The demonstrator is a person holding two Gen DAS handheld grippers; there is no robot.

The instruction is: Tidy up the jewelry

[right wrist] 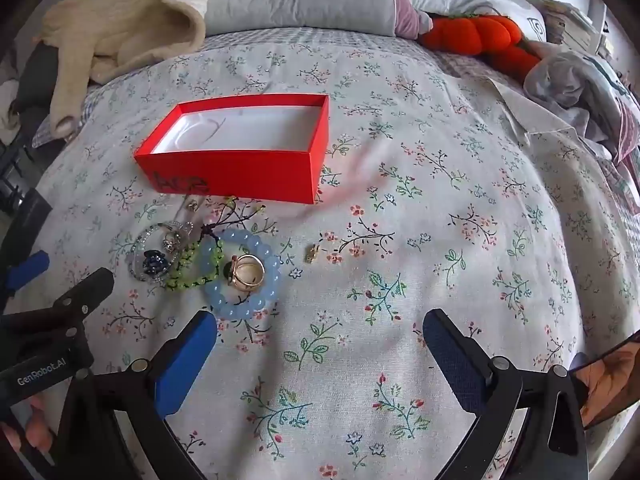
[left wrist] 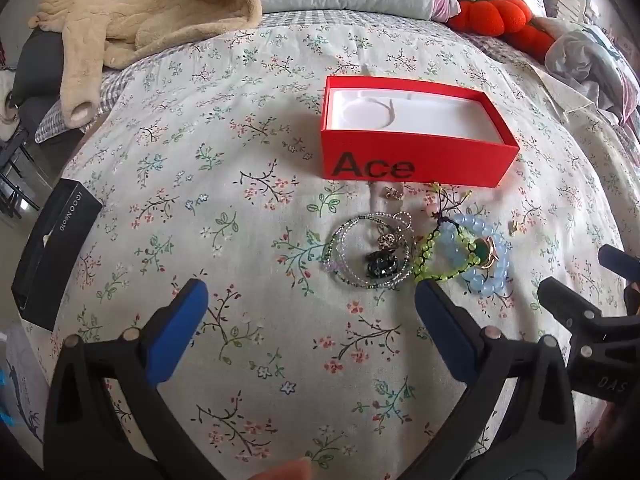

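Jewelry (right wrist: 200,260) lay heaped just before red box (right wrist: 256,176); box empty, nothing sorted; left tongs (left wrist: 312,304) and right tongs (right wrist: 320,332) gaped, holding nothing.

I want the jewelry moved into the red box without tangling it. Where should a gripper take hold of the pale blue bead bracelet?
Probably the near arc of the blue bracelet, from above with the open right gripper, one finger inside the loop and one outside. It lies flat; a gold ring sits inside it and the green bracelet overlaps its left side.
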